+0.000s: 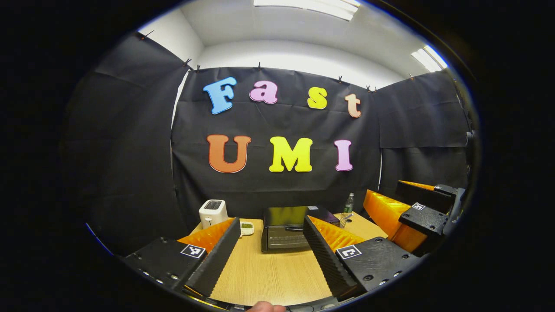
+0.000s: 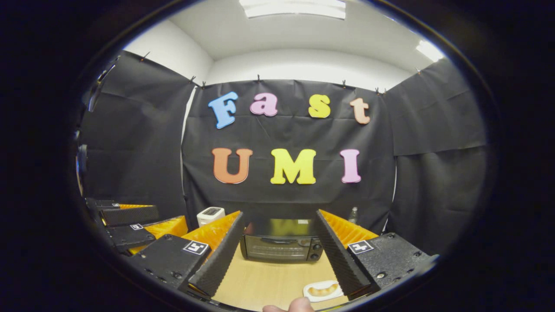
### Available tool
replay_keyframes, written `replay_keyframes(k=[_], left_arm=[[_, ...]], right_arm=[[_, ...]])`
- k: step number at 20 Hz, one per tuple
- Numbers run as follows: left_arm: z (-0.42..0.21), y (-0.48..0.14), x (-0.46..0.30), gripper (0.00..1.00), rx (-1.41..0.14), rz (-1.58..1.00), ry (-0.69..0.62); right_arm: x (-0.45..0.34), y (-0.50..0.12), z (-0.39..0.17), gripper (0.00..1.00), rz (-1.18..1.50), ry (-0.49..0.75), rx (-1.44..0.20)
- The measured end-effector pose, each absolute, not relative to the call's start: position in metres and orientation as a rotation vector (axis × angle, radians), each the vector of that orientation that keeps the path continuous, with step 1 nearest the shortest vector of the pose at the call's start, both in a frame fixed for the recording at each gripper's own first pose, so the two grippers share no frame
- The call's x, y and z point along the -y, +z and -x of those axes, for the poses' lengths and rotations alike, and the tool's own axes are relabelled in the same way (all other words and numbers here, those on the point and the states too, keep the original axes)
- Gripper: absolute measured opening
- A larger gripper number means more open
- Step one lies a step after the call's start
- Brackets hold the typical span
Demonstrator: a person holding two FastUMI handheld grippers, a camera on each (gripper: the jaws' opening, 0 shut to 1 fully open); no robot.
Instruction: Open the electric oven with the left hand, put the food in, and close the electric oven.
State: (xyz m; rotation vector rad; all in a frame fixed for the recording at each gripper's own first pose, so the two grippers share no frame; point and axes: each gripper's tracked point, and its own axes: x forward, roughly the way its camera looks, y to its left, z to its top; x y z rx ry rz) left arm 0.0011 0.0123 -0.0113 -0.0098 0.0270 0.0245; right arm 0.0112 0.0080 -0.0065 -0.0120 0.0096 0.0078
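A black electric oven [image 1: 284,236] stands at the back of the wooden table [image 1: 269,273], its door closed. My left gripper [image 1: 272,222] is held above the table's near part, well short of the oven, open with nothing between its fingers. In the right gripper view the oven [image 2: 282,248] faces me, door closed. A small white dish with a pale pastry [image 2: 321,290] lies on the table by my right gripper's right finger. My right gripper [image 2: 279,215] is open and holds nothing. The other gripper appears far right [image 1: 416,212] in the left view and far left [image 2: 130,229] in the right view.
A white toaster [image 1: 212,212] stands left of the oven, with a small dish holding something green [image 1: 246,227] beside it. A bottle [image 1: 349,203] stands at the back right. Black cloth walls close the booth. A fingertip [image 2: 295,305] pokes in at the bottom edge.
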Motion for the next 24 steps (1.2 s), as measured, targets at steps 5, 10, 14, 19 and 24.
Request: replay_keyframes(k=[5,10,14,19,24], left_arm=[[-0.008,-0.012,-0.005,0.94,-0.033,-0.001,0.015],[-0.018,-0.008,0.001,0.94,-0.029,0.013,0.030],[-0.032,-0.008,0.018,0.94,-0.037,0.018,0.034],[-0.063,-0.014,0.045,0.94,-0.053,0.024,0.052],[-0.103,-0.022,0.074,0.94,-0.031,0.038,0.088]], right_arm=[[0.004,-0.010,-0.020,1.00,0.007,-0.001,-0.020],[0.024,-0.004,-0.029,1.00,0.011,-0.027,-0.023],[0.049,-0.005,-0.039,1.00,0.018,-0.034,-0.028],[0.086,-0.015,-0.064,1.00,0.000,-0.007,-0.031],[0.148,-0.026,-0.093,1.00,-0.033,-0.030,-0.039]])
